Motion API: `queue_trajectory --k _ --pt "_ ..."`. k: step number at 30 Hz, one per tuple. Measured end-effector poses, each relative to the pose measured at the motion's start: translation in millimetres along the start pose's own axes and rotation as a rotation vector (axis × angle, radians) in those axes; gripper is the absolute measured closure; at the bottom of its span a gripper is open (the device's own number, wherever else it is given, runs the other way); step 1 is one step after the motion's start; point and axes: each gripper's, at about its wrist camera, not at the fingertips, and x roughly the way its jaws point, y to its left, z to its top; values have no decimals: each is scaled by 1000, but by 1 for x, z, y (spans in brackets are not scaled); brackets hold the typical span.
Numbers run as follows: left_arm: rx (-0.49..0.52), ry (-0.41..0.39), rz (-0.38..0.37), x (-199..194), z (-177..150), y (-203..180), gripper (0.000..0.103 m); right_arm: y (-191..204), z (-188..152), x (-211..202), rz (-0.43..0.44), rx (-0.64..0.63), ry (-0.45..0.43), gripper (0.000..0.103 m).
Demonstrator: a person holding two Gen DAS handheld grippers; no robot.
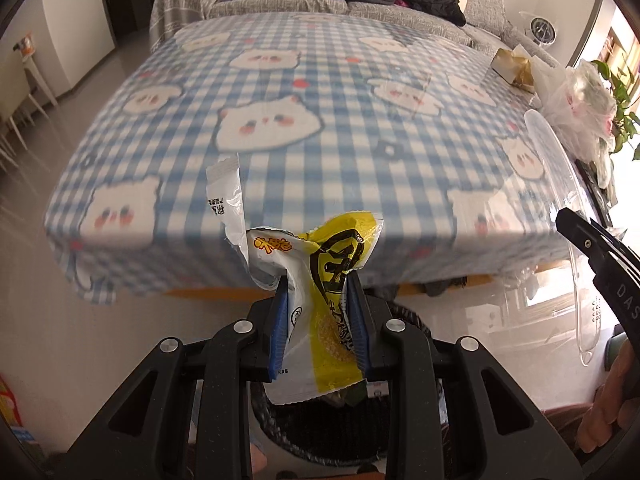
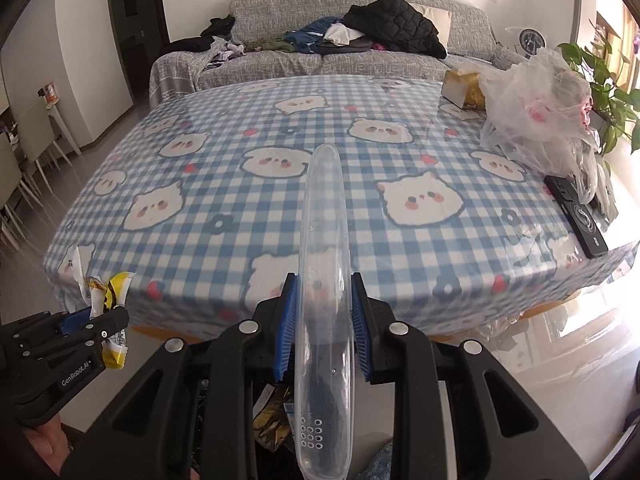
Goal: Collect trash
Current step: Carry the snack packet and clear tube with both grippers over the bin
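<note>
My left gripper (image 1: 318, 280) is shut on a crumpled yellow and white snack wrapper (image 1: 320, 292), held off the table's near edge over a black bin (image 1: 404, 312). It also shows in the right wrist view (image 2: 106, 296), low at the left. My right gripper (image 2: 324, 284) is shut on a long clear plastic case (image 2: 322, 240), held upright on edge above the table's near edge. The case also shows at the right of the left wrist view (image 1: 560, 184). Below it some wrappers (image 2: 272, 420) lie in the bin.
The table wears a blue checked cloth with cat faces (image 2: 280, 208). A tissue box (image 2: 462, 88), a clear plastic bag (image 2: 536, 112) and a black phone-like device (image 2: 576, 216) lie at the right. A grey sofa with clothes (image 2: 340, 36) stands behind. Chairs (image 2: 24, 168) stand at the left.
</note>
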Motion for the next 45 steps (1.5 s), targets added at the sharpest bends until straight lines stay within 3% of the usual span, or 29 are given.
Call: queue_trajectory --k 25,35,45 --pt "-39 33 -15 2 -110 1 77 26 -111 -9 33 -28 69 78" --pt "-55 80 -27 40 -129 -5 77 28 -135 24 12 -44 123 78" --pt "-16 102 10 77 -141 -16 77 15 -148 51 -3 -23 171 78"
